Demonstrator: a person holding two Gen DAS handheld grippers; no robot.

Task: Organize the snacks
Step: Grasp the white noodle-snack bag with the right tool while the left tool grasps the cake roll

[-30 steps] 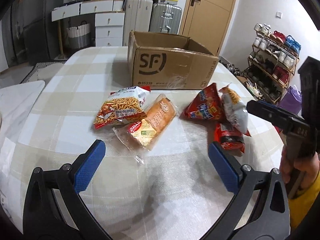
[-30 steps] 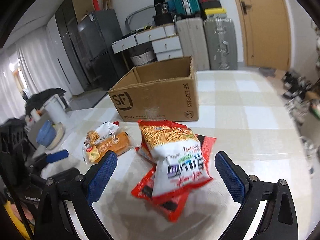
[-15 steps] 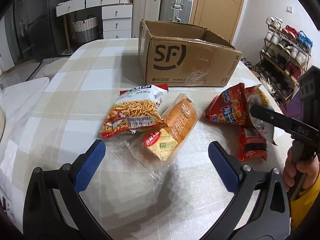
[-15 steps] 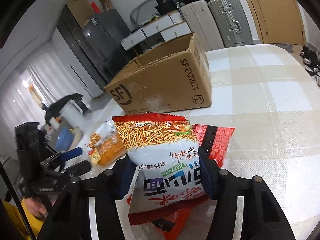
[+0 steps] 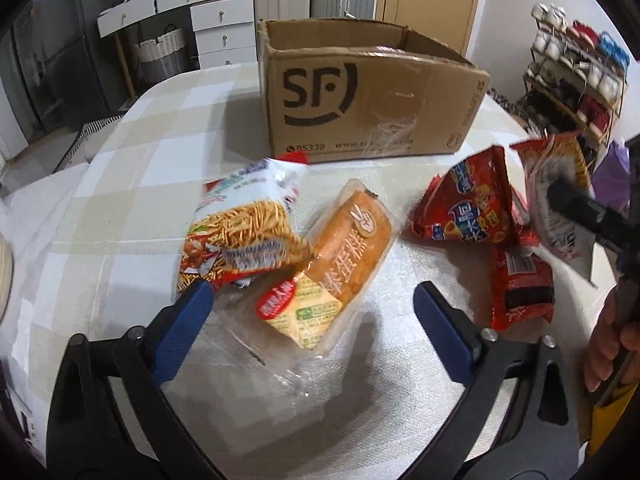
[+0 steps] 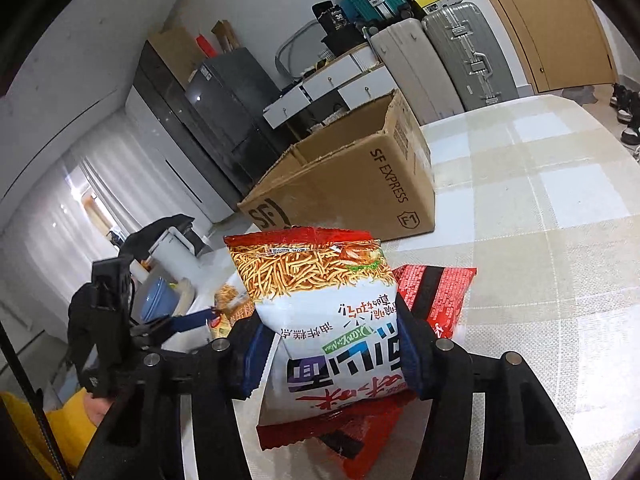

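Checked tablecloth [image 5: 132, 184], cardboard box [image 5: 372, 92], suitcases [image 6: 452, 64], shoe rack [image 5: 576, 64]

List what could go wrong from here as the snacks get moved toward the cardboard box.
1. The right tongs pinch the white noodle-snack bag only by its lower part, so the puffy bag may slip or its contents get crushed.
2. That bag rests over a red packet, which might drag along when lifted.
3. The left tongs have just been closing, open around the egg-cake package, but one pad sits beside the second noodle-snack bag and could catch it.
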